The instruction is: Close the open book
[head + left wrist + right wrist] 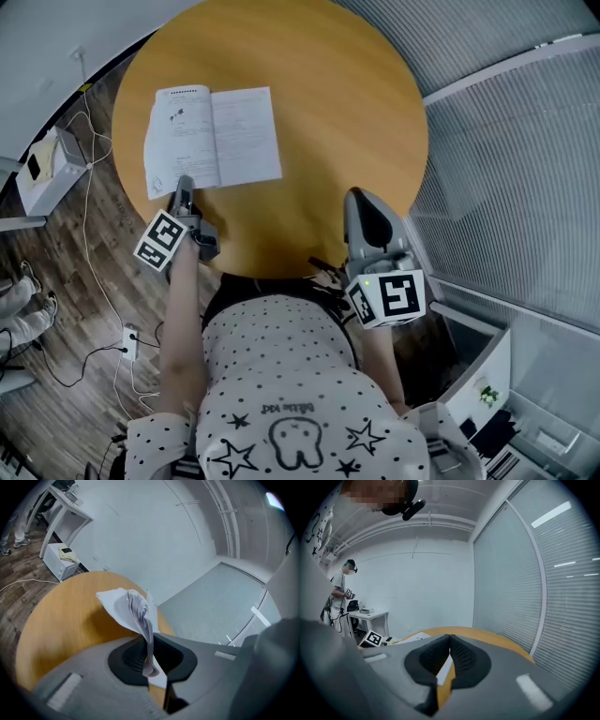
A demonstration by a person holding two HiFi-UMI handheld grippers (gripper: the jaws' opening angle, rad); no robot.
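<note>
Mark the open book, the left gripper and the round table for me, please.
open book [246,131]: head view, on its right-hand page.
left gripper [183,185]: head view, midway between its fingertips, at the book's near edge.
round table [328,103]: head view, bare wood right of the book.

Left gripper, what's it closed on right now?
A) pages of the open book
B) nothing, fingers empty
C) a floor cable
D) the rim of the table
A: in the left gripper view the left gripper has its fingers pinched on a curled bunch of pages of the book, which lies open on the table.
</note>
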